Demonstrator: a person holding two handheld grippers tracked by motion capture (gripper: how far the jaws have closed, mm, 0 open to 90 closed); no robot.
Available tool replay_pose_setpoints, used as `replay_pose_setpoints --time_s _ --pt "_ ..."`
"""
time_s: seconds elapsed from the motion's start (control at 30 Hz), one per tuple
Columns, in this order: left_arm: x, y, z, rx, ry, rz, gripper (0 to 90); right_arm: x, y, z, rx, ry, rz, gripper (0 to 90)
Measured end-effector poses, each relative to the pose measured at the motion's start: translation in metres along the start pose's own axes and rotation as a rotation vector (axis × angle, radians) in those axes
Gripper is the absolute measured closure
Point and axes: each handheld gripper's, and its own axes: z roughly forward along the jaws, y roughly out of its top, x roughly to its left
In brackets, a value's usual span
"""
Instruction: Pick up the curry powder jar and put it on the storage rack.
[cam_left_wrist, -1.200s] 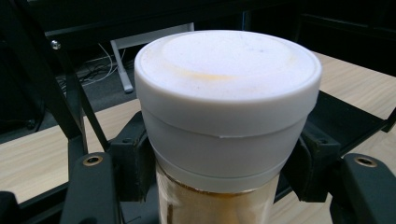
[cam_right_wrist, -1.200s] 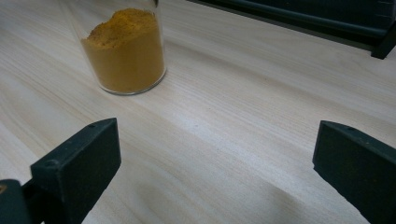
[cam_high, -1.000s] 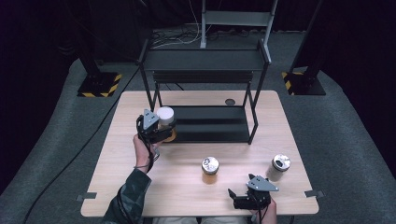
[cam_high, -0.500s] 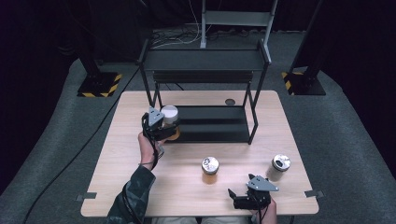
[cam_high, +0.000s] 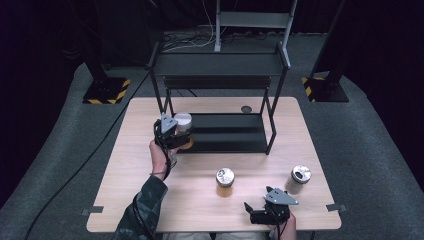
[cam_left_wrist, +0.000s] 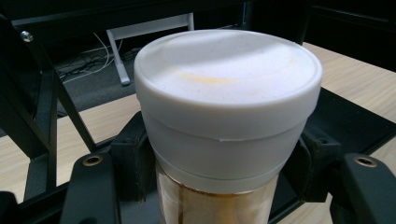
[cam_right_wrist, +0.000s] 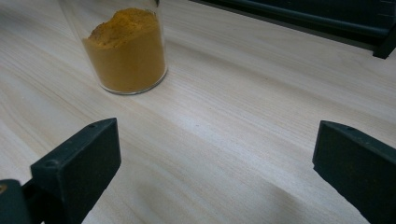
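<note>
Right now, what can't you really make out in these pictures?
- Left gripper view: the white-capped jar is cut off by the bottom edge, so its base and whether it rests on the rack are hidden.
- Right gripper view: the top edge cuts off the powder jar, hiding its lid.
- High view: the dark round spot on the table is too small to identify.

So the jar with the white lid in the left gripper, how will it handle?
The white-lidded jar looks rigid, clear-walled and probably smooth, so it may slip. The left gripper clamps just under the lid, whose overhang should catch it. Tall and narrow, it could tip when set down.
</note>
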Motion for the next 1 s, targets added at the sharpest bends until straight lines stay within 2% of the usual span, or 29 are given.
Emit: replay_pose_setpoints --time_s 0.73,1.0 --pt "0.000 0.000 0.016 0.010 -0.003 -0.001 34.7 0.000 -0.001 0.000 -0.003 0.000 -0.002 0.1" --pt "0.003 -0.001 0.021 0.013 0.007 -0.016 34.7 0.000 -0.001 0.000 -0.003 -0.001 -0.001 0.1"
